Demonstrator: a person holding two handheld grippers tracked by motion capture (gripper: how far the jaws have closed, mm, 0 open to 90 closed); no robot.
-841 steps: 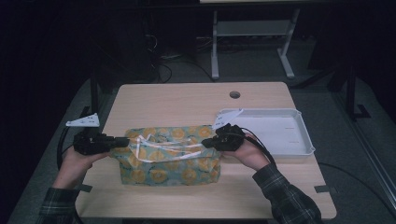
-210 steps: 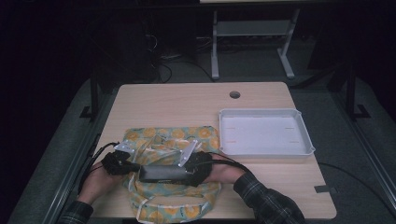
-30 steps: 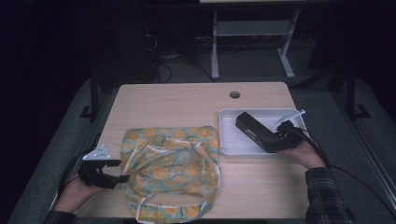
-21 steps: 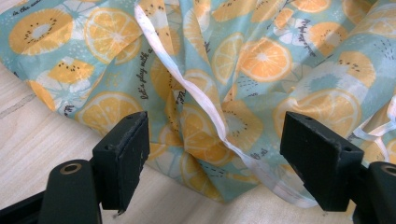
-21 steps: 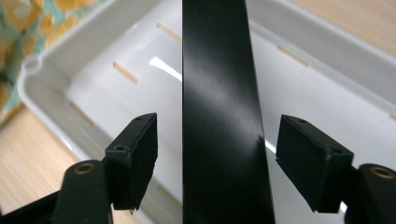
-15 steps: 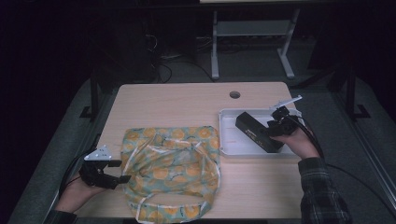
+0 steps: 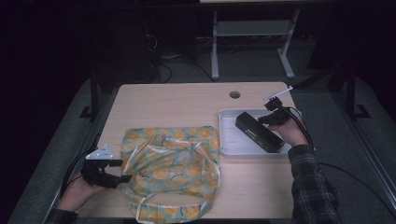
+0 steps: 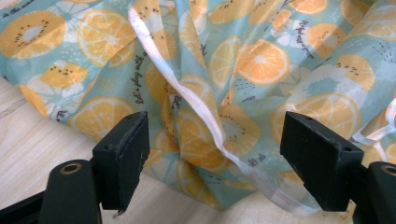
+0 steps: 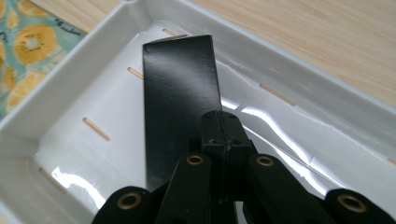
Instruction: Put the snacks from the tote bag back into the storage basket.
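Since a second ago my right gripper [image 7: 272, 112] has drawn back toward the tray's upper right corner; its jaws have just closed fully, empty, above the black box [image 7: 259, 132]. The box lies diagonally in the white tray [image 7: 224, 140], centre-right. My left gripper [image 7: 109, 171], lower left, stands wide open astride the fruit-print bag's [image 7: 170, 170] edge, probably to steady it.

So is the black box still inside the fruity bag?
No, the black box lies in the white tray, beside the fruit-print bag on the table.
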